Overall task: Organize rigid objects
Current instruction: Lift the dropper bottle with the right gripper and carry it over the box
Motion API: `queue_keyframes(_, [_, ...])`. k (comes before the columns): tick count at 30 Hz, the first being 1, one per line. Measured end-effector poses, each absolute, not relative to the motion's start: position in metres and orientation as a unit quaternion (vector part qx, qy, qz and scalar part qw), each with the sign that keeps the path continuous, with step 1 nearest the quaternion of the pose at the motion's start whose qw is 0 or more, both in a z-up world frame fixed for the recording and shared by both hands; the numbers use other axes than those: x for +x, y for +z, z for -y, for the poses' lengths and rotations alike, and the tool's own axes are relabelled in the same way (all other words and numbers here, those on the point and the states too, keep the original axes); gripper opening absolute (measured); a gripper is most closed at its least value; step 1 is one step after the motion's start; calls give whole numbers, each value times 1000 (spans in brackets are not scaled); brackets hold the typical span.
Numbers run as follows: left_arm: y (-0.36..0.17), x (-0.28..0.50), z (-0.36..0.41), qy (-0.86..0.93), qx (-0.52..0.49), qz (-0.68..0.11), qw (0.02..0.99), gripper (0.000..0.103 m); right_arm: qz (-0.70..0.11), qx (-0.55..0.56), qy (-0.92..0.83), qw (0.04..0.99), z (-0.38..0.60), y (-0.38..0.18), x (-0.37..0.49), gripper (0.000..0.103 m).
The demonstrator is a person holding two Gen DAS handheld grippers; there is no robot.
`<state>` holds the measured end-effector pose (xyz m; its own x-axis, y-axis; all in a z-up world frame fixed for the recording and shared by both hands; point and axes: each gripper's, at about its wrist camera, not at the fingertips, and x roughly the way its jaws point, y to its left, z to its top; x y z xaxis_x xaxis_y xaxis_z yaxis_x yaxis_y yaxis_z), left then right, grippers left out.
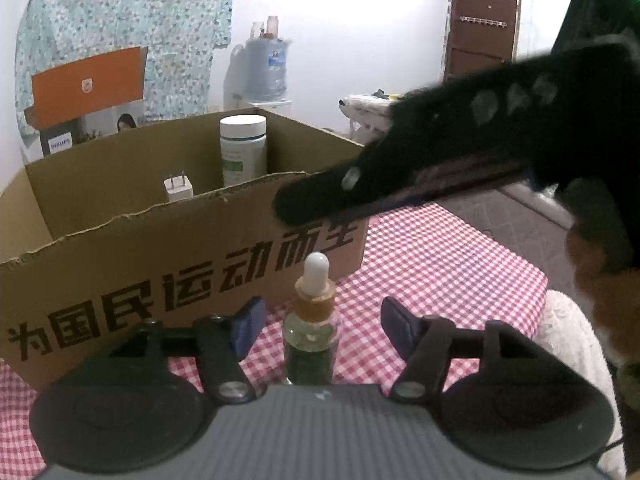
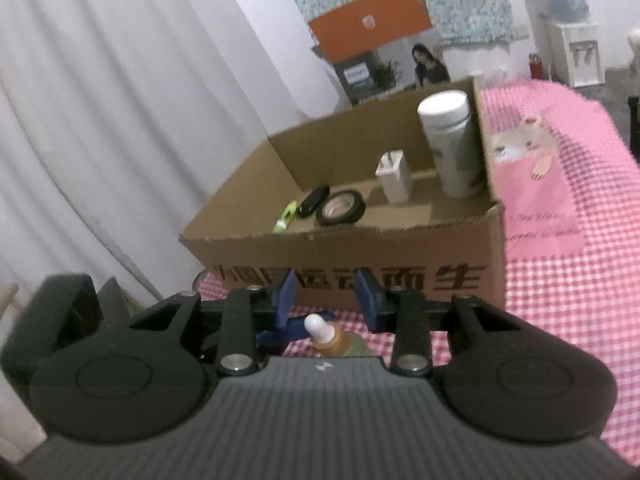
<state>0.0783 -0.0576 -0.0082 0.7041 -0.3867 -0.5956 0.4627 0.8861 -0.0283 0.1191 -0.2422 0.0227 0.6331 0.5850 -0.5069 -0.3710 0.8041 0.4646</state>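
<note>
A dropper bottle (image 1: 312,320) with a white bulb and amber collar stands upright on the pink checked cloth, between the open blue pads of my left gripper (image 1: 320,326), untouched. A cardboard box (image 1: 180,248) stands just behind it. My right gripper (image 2: 326,298) is open and empty, held above the bottle (image 2: 326,334), and shows as a dark blurred shape (image 1: 440,152) in the left wrist view. The box (image 2: 360,248) holds a white jar (image 2: 450,140), a white charger plug (image 2: 394,176), a roll of black tape (image 2: 340,208), a black disc and a green item (image 2: 286,216).
An orange and dark Philips box (image 1: 86,92) stands behind the cardboard box. A water dispenser (image 1: 264,68) is at the far wall. White curtains (image 2: 100,120) hang on the left. The pink cloth (image 2: 560,240) extends to the right of the box.
</note>
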Motion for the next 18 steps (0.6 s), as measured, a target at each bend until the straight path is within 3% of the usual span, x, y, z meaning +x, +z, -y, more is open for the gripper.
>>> queue_keyframes(4, [-14, 73, 60, -227, 78, -306, 921, 66, -322, 156, 265, 895, 251, 31, 107, 40])
queue_keyframes(9, [-26, 77, 66, -216, 94, -309, 921, 65, -348, 142, 260, 890, 244, 17, 103, 40])
queue_keyframes(18, [-44, 90, 72, -204, 110, -316, 920, 50, -381, 124, 268, 876, 227, -3, 119, 38])
